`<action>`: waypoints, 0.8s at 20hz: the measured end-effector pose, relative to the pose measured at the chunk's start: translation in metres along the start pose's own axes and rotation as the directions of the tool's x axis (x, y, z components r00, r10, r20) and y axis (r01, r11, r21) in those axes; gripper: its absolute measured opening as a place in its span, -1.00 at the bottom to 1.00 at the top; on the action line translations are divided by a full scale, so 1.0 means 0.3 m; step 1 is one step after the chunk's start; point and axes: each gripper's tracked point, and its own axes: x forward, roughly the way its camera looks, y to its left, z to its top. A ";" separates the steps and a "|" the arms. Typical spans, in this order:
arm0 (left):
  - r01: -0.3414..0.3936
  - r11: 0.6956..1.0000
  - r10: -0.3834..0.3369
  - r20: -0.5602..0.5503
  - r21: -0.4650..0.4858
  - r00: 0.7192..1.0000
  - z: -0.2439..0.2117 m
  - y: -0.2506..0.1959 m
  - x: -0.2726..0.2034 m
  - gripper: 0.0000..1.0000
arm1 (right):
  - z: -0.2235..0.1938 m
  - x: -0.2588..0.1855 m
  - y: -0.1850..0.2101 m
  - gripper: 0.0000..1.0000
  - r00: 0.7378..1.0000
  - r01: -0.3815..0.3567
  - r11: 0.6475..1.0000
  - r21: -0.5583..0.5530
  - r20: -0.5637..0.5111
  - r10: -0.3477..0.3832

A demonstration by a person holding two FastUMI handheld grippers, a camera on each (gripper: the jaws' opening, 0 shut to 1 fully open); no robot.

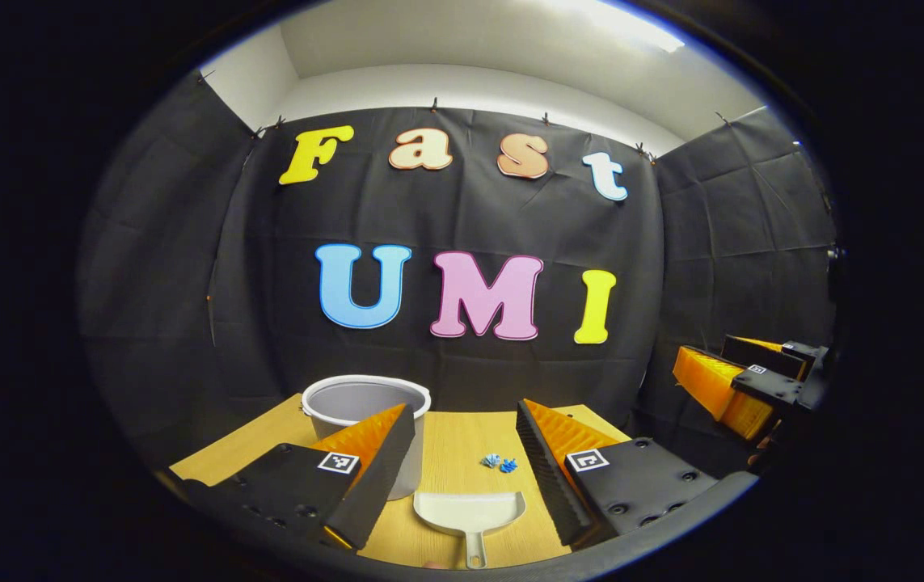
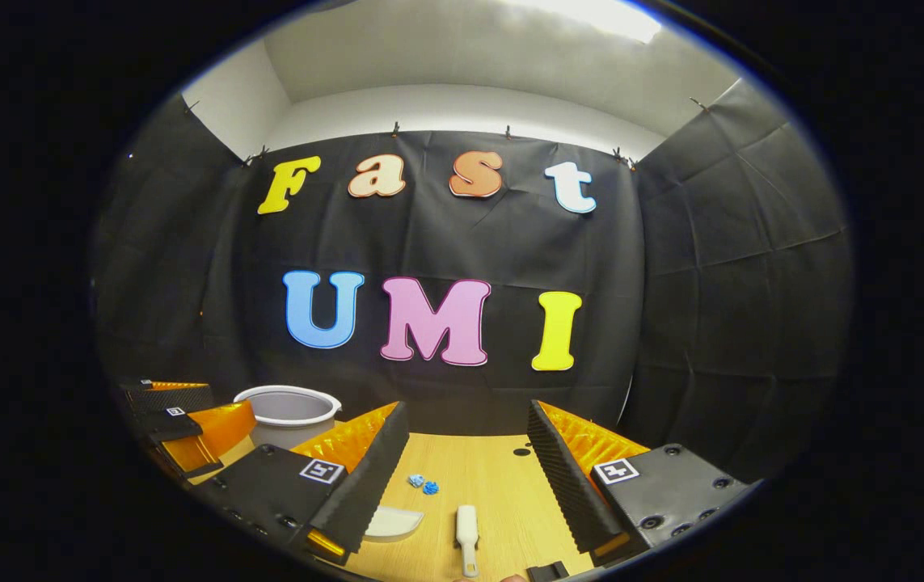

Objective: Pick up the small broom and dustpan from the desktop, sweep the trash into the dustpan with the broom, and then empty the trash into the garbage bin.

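Left gripper view puts the left gripper (image 1: pixel 462 461) above the near edge of the desktop (image 1: pixel 462 440), its jaws wide with nothing between them. Nearest lies the white dustpan (image 1: pixel 470 511), handle toward the camera, untouched. Just beyond it sits the blue trash (image 1: pixel 499 463), unswept, and farther left stands the grey garbage bin (image 1: pixel 364 400). The right gripper (image 1: pixel 740 388) hovers off to the right. In the right gripper view that gripper's jaws are also spread wide and empty, with the small broom (image 2: pixel 467 527) lying near, between them. Judging by this, nothing is picked up yet; grasping, sweeping and emptying all remain.
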 end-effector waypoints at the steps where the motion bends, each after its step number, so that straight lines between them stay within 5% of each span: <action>1: -0.005 1.000 0.005 -0.002 -0.005 1.000 0.000 0.003 0.004 0.51 | -0.005 0.003 0.001 0.92 1.000 -0.006 1.000 -0.001 -0.001 0.006; 4: -0.016 1.000 0.016 -0.021 -0.020 1.000 -0.022 0.009 0.020 0.51 | 0.000 0.015 0.019 0.80 0.999 -0.034 0.999 0.011 0.001 0.034; 7: 0.001 0.999 -0.003 -0.038 -0.038 0.999 -0.041 -0.010 0.042 0.52 | 0.010 0.030 0.022 0.92 0.999 -0.051 0.999 0.005 0.018 0.051; 8: 0.010 0.999 -0.013 -0.052 -0.041 0.999 -0.056 -0.016 0.053 0.51 | 0.006 0.034 0.023 0.80 0.998 -0.055 0.998 -0.003 0.017 0.055; 13: 0.053 0.996 -0.063 -0.146 -0.072 0.987 -0.151 -0.061 0.106 0.52 | -0.001 0.051 0.014 0.92 0.998 -0.070 0.997 0.014 0.006 0.070; 16: 0.061 0.995 -0.079 -0.236 -0.081 0.969 -0.264 -0.073 0.139 0.52 | -0.020 0.069 -0.008 0.80 0.998 -0.069 0.998 0.002 0.002 0.069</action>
